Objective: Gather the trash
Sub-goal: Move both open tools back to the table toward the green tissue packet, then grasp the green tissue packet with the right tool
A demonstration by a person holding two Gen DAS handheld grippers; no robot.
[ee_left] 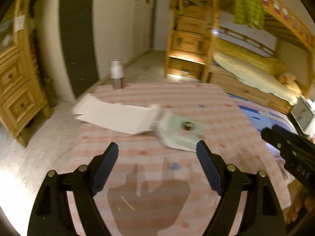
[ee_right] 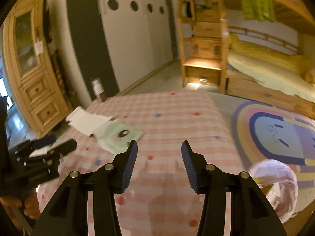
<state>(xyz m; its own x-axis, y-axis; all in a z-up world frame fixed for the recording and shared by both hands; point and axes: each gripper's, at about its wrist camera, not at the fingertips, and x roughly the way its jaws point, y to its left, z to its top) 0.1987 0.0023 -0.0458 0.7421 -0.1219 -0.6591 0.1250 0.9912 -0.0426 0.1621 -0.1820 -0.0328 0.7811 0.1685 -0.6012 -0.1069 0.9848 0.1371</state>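
On the bed (ee_left: 196, 102): one white cardboard piece (ee_left: 116, 116) at its left edge, one pale wrapper (ee_left: 177, 131) touching it, one can (ee_left: 117, 74) at the far-left corner. Your left gripper (ee_left: 157, 153) and right gripper (ee_right: 159, 151) stand apart, empty.

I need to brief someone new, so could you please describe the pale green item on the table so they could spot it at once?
Start at the table with the pink striped, dotted cloth. Near its left side lies a white folded cardboard sheet; the pale green wrapper touches its right end. Unlike the plain white cardboard and the upright can at the far corner, it lies flat with a dark round spot in the middle.
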